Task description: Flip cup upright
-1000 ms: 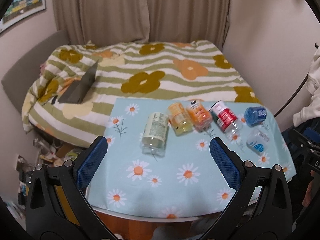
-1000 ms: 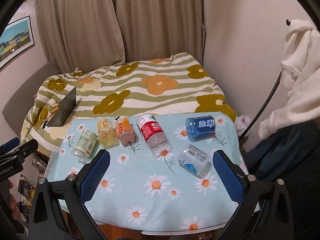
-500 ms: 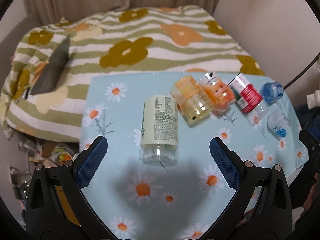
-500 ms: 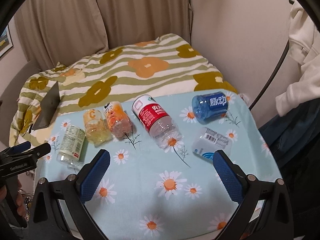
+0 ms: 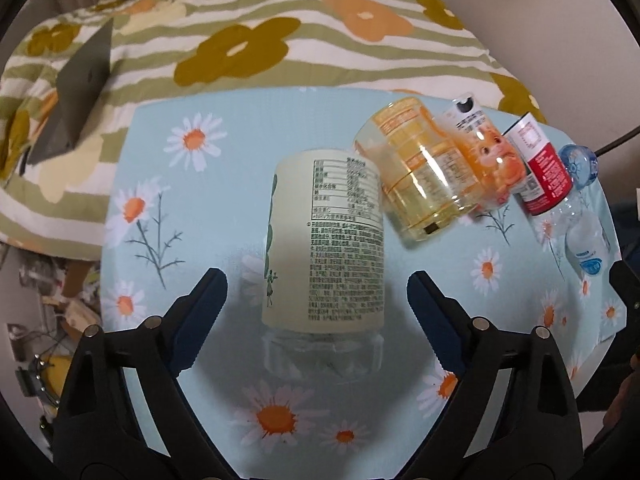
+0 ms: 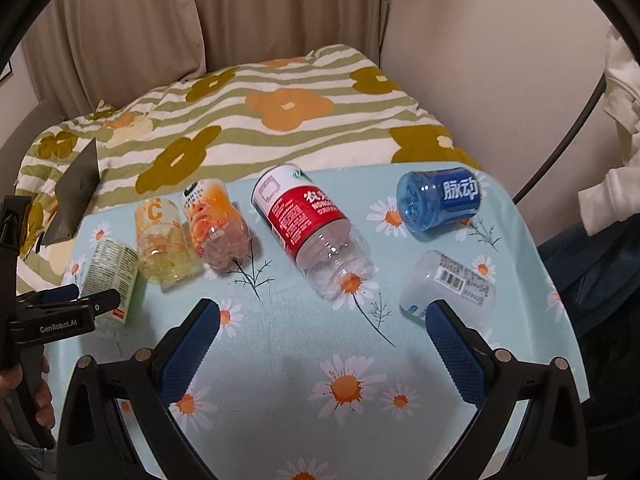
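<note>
The pale-label cup lies on its side at centre frame, between the wide-open, empty left gripper fingers. Only the right view shows the blue cup's label; right gripper gapes empty.

both grippers, left and right, hover with fingers spread.

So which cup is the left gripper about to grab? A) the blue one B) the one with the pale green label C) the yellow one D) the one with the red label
B: in the left wrist view the open left gripper has its fingers on either side of the pale green label cup, which lies on its side.
</note>
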Available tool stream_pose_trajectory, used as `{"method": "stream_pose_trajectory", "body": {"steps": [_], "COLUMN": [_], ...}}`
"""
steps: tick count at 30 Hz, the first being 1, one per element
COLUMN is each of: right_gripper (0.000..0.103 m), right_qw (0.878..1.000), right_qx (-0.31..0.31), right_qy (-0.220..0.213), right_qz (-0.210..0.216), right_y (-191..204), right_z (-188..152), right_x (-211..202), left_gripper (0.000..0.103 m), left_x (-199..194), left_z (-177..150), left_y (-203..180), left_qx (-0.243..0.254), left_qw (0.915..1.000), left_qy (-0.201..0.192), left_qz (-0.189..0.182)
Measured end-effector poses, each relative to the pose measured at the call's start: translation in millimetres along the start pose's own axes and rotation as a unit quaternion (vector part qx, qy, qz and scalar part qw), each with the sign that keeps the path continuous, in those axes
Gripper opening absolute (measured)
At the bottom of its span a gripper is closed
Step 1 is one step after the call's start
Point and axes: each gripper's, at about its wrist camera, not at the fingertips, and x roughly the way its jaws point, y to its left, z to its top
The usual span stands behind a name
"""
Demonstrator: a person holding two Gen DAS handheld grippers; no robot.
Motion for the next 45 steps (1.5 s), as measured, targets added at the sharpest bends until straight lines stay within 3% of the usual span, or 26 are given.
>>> {"method": "stream_pose_trajectory", "body": {"steps": [6, 14, 24, 33, 45], "right_gripper": [0.103, 0.103, 0.103, 0.103, 0.103], "right_qw": [1.000, 1.000, 0.999, 0.997, 0.993], "right_qx": [-0.001, -0.005, -0.014, -0.044, -0.084], "right_qy": [0.016, 0.019, -0.004, -0.024, -0.018], "right_qz": [0.006, 0.015, 0.043, 0.064, 0.086], "right_y": [3, 5, 2, -32, -90], "right_z": [-3, -7, -10, -10, -28], "right_x": [14, 14, -8, -45, -43], "left_gripper": [0.067, 0.067, 0.067, 0.067, 0.067], "left_x": [12, 3, -42, -75, -36], "left_z": [-3, -12, -37, -67, -105], "left_y": [0, -1, -18, -77, -168], "left_qx": [-0.003, -0.003, -0.009, -0.021, -0.046], "left_qw": [0.9999, 1.0000, 0.9998, 0.9992, 0.9987], "left_qy": [0.015, 0.008, -0.016, -0.034, -0.006], "left_qz": [0.004, 0.003, 0.011, 0.004, -0.020]}}
